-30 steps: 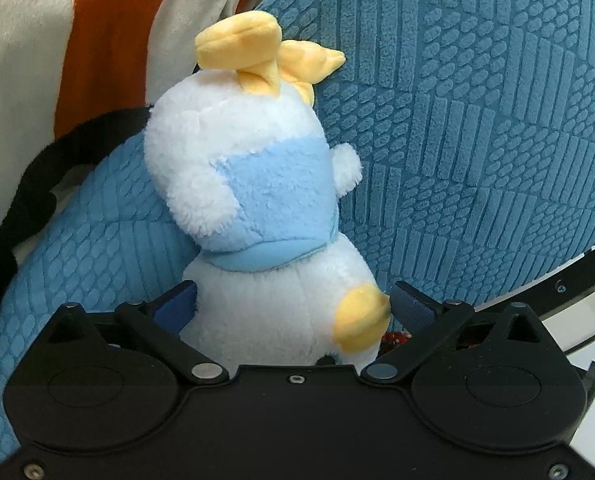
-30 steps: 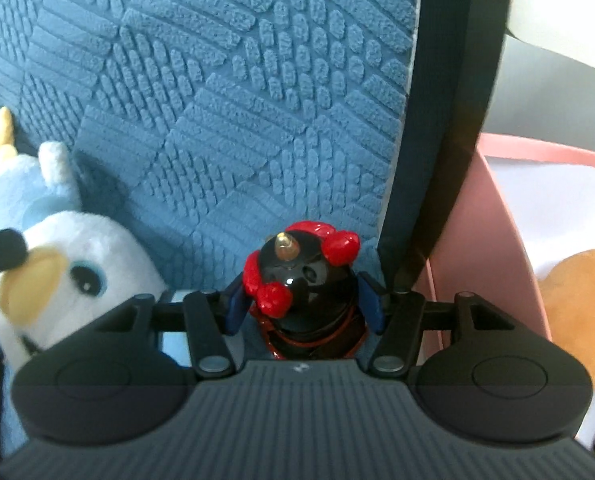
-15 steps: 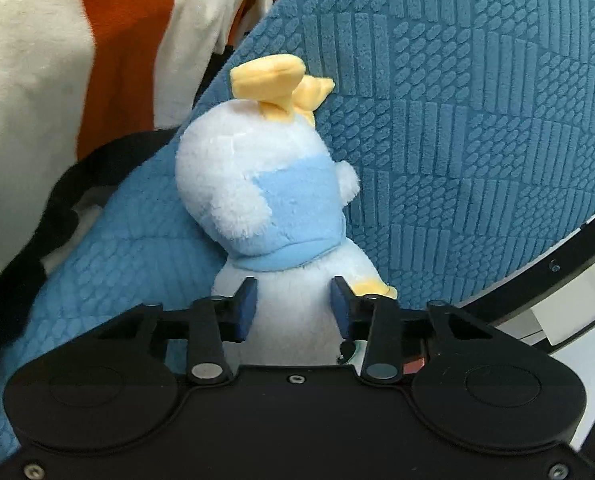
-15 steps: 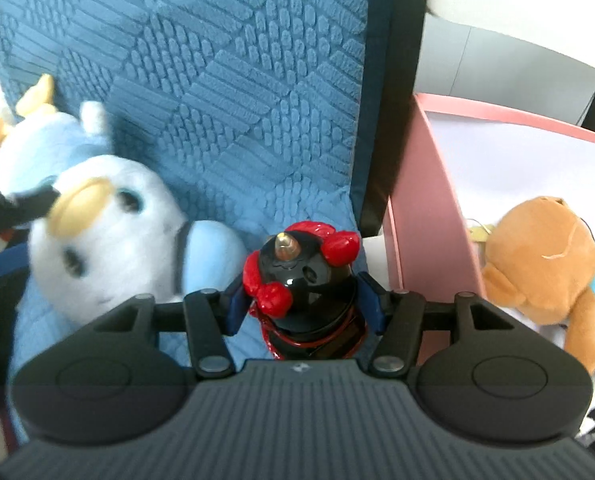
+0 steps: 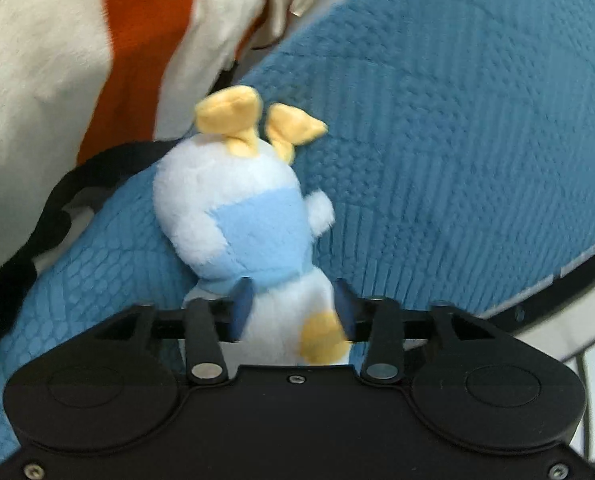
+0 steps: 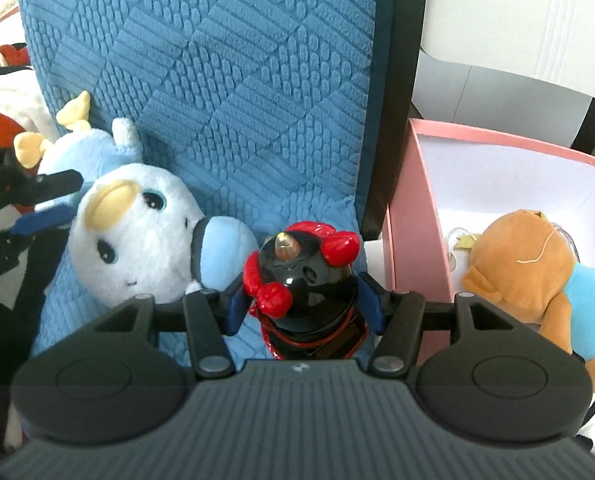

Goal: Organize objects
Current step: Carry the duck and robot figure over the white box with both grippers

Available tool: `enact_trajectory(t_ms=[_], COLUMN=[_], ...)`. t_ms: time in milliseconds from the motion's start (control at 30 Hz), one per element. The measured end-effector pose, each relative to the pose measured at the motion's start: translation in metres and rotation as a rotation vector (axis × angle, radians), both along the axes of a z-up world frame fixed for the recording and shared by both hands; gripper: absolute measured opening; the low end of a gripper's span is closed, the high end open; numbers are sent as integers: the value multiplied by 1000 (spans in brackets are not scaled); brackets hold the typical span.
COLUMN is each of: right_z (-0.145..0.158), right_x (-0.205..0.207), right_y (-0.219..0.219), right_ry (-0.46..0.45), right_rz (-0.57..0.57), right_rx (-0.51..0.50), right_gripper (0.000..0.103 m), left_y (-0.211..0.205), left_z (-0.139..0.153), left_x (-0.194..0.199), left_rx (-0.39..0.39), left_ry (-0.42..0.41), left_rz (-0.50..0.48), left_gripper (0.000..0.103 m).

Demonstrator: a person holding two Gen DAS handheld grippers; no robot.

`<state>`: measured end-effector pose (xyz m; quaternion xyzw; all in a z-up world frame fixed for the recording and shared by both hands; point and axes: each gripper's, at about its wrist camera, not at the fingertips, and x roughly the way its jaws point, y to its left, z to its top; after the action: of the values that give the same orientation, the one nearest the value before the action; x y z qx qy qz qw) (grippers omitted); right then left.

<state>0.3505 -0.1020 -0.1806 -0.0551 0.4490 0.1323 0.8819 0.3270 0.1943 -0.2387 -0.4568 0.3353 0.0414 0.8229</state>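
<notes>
Blue quilted cushion (image 6: 225, 80) fills my view behind both toys. My left gripper (image 5: 291, 306) is clamped on the white plush duck (image 5: 253, 224); my right gripper (image 6: 303, 304) pinches the black-and-red figurine (image 6: 305, 284) beside the pink box (image 6: 411, 216), where a brown plush (image 6: 529, 268) sits, partly cut off.

A blue quilted cushion (image 6: 225, 80) with an embossed geometric pattern covers a chair with a dark frame (image 6: 397, 80), a white panel (image 6: 517, 20) stands behind it in bright daylight, and an orange-and-cream fabric (image 5: 97, 40) lies alongside.
</notes>
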Motion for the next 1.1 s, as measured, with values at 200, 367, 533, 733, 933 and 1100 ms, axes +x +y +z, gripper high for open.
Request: enact_trajectory(t_ms=[200,367,533,733,933,1100], right_z=[-8,-20,-29,-39,-49,-51], right_x=[5,7,5,3,0,-6], right_y=[6,12,12,9,7,4], right_ry=[12,32,47,65,82,86], right_rz=[19,33,39,30,31,26], right_rx=[-8,-4,7,-10,-9,-2], right_gripper=[59,59,59,59,59,59], left_y=[5,-1,-6,-14,-21,-24], left_z=[-13,-29,-32,-41,-52,-56], left_x=[6,19,38,53,61,63], left_rx=[-24,-49,-33,1,-32,-64], left_ry=[47,98,116,165,185,186], left_rz=[65,62,44,52,22,6], left_gripper=[78,83,88,92,99,93])
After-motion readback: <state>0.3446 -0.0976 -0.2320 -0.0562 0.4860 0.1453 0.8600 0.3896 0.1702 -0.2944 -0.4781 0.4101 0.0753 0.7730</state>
